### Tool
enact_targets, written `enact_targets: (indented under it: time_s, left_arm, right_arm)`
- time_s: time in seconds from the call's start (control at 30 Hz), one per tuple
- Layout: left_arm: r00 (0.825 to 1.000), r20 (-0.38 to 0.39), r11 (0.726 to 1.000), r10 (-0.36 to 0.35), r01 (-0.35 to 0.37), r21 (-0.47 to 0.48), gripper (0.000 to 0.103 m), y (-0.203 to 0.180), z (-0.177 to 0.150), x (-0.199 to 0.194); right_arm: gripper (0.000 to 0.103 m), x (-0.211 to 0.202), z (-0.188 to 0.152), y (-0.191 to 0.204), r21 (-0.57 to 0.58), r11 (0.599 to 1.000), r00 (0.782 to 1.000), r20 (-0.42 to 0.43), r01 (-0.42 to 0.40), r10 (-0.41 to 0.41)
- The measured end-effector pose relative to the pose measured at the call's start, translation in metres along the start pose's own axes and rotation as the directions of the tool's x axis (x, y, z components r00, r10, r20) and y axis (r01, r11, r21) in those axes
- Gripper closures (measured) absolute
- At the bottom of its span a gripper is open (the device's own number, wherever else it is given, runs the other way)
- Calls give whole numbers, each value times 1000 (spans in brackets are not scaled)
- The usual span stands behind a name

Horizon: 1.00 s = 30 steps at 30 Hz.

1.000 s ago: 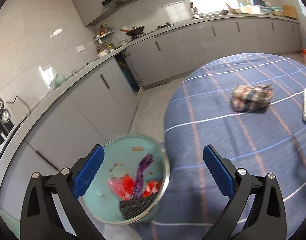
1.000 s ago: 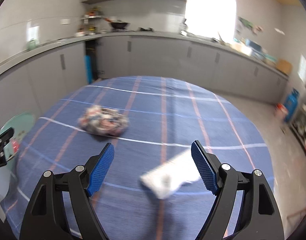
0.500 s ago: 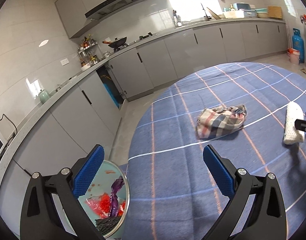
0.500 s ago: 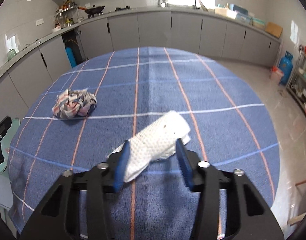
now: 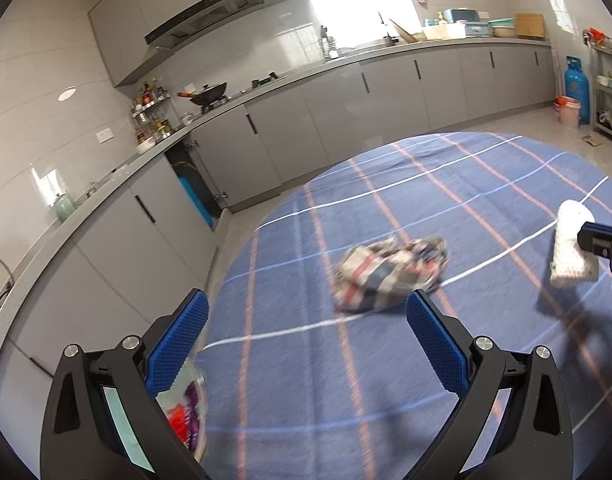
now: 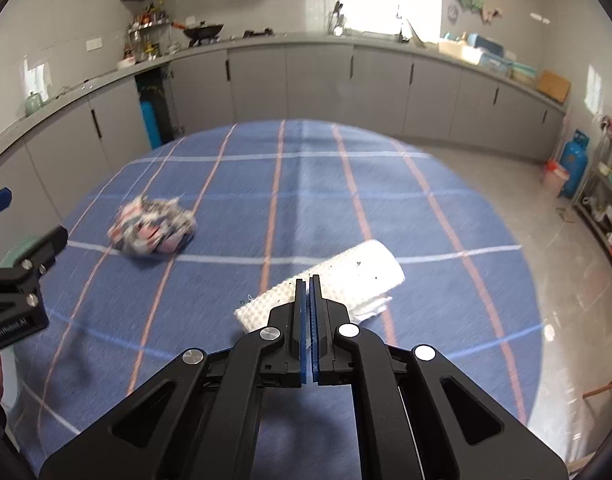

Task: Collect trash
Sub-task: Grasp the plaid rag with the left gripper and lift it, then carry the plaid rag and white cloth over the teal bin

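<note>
Currently, we record:
Right gripper (image 6: 309, 280): jaws just closed, pinching the white paper towel (image 6: 346, 276) at its near edge.
Paper towel: extends from the fingertips toward 2 o'clock, above the blue tablecloth (image 6: 426, 184).
Left gripper (image 5: 306, 320): spread, nothing between the pads.
Crumpled plaid cloth (image 5: 390, 276): on the table at 1 o'clock from the left gripper.
</note>
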<state>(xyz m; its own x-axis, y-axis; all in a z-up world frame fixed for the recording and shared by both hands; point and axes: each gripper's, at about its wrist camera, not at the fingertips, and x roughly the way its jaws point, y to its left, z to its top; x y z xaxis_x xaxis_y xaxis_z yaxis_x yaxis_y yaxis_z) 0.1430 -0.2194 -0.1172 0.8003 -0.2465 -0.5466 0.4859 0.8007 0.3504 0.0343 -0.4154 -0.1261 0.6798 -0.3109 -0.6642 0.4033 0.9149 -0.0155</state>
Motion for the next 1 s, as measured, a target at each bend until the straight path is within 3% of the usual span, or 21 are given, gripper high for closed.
enact_targets:
  time_s: [0.37, 0.53, 0.57, 0.63, 0.67, 0.7, 0.8, 1.0]
  left_arm:
    - [994, -81, 997, -74, 76, 18, 7, -46, 20, 62]
    - [984, -130, 992, -121, 123, 0, 18, -46, 17, 75]
    - [983, -128, 992, -129, 129, -3, 23, -46, 17, 74]
    - [975, -147, 985, -169, 172, 4, 47, -48, 14, 76]
    - [966, -164, 979, -199, 202, 6, 68, -50, 12, 77]
    - [960, -176, 975, -219, 224, 7, 81, -51, 11, 78]
    - [961, -165, 974, -220, 227, 23, 91, -52, 9, 71]
    - [969, -135, 978, -207, 209, 2, 93, -29, 3, 51]
  right_arm:
    - [101, 13, 12, -15, -1, 1000, 1000, 27, 8, -8]
    - [101, 16, 12, -13, -18, 1000, 1000, 25, -13, 13]
    - [101, 16, 12, -11, -21, 1000, 1000, 25, -16, 17]
    - [101, 17, 11, -8, -26, 999, 999, 24, -21, 22]
    - [101, 16, 11, -7, -27, 999, 999, 24, -23, 23]
    - [101, 16, 10, -5, -28, 999, 999, 22, -24, 24]
    - [101, 13, 9, -1, -33, 999, 999, 29, -23, 24]
    - [101, 3, 7, 6, -47, 998, 998, 46, -33, 35]
